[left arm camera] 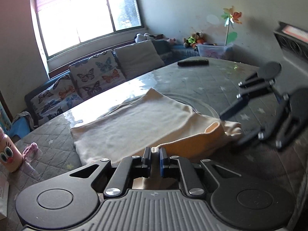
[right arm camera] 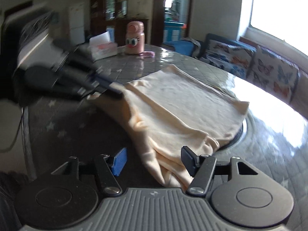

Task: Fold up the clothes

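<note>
A round table (left arm camera: 202, 84) under a grey quilted star-print cover is bearing a cream garment (left arm camera: 134, 127), which is lying partly folded across its middle. The left gripper (left arm camera: 155, 158) is pinching the garment's near edge, its jaws closed tight on the cloth. The right gripper (right arm camera: 154, 161) is hanging over the bunched end with its jaws spread wide, clasping nothing. A pink cartoon-faced bottle (right arm camera: 134, 38) is standing near a tissue box (right arm camera: 103, 47). A dark remote (left arm camera: 193, 62) is lying at the far rim.
</note>
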`<move>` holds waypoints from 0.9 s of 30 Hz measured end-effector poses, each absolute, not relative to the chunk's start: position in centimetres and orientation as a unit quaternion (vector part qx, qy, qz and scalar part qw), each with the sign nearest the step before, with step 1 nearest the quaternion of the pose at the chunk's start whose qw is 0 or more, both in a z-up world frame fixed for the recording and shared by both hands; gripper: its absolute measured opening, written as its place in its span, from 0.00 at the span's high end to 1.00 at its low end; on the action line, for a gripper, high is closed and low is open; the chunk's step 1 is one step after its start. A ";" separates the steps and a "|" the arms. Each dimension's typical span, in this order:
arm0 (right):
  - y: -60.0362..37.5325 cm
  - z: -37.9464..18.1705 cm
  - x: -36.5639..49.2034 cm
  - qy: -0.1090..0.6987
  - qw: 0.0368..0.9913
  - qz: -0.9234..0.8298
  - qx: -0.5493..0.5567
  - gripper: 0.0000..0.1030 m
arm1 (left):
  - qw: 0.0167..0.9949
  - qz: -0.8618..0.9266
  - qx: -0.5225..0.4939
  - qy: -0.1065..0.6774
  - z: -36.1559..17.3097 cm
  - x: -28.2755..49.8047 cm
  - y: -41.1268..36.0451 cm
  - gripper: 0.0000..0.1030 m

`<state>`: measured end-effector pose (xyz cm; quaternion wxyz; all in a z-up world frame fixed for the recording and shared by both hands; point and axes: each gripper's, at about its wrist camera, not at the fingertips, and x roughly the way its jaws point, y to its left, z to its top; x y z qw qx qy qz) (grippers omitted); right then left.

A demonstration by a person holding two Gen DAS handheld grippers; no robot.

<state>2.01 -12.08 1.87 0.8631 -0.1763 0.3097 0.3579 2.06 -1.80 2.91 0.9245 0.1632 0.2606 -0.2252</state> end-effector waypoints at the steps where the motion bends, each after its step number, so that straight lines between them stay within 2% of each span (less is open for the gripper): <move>1: -11.7 1.6 2.1 0.306 0.862 0.359 -0.186 0.39 | 0.925 -0.224 0.161 0.262 2.9 2.3 -1.7 0.91; 3: -11.0 1.2 2.3 0.297 0.859 0.362 -0.206 0.41 | 0.925 -0.225 0.156 0.264 2.9 2.6 -1.4 0.91; 6: -10.3 0.5 2.9 0.299 0.854 0.366 -0.218 0.51 | 0.925 -0.227 0.149 0.267 2.8 2.7 -1.1 0.91; 8: -10.3 0.1 3.6 0.310 0.851 0.366 -0.215 0.66 | 0.924 -0.231 0.145 0.269 2.6 2.3 -0.9 0.91; 9: -10.3 -0.1 4.0 0.316 0.849 0.366 -0.212 0.78 | 0.924 -0.232 0.144 0.269 2.6 2.1 -0.8 0.91; 12: -10.7 0.1 4.6 0.324 0.854 0.362 -0.189 0.87 | 0.924 -0.233 0.148 0.266 2.4 1.0 -0.5 0.86; 15: -11.1 0.6 5.1 0.327 0.860 0.357 -0.164 0.90 | 0.924 -0.230 0.160 0.261 2.0 -0.5 -0.2 0.79; 16: -11.3 0.8 5.3 0.328 0.862 0.355 -0.155 0.90 | 0.924 -0.228 0.165 0.260 1.9 -1.0 -0.1 0.70; 17: -11.4 0.9 5.3 0.328 0.863 0.354 -0.151 0.90 | 0.924 -0.226 0.170 0.259 1.7 -1.4 0.0 0.64; 20: -11.3 1.5 5.6 0.323 0.868 0.350 -0.140 0.91 | 0.922 -0.220 0.184 0.261 1.0 -2.4 0.2 0.57; 27: -11.3 2.5 6.3 0.318 0.877 0.341 -0.117 0.91 | 0.914 -0.195 0.242 0.260 -1.3 -2.4 -0.4 0.56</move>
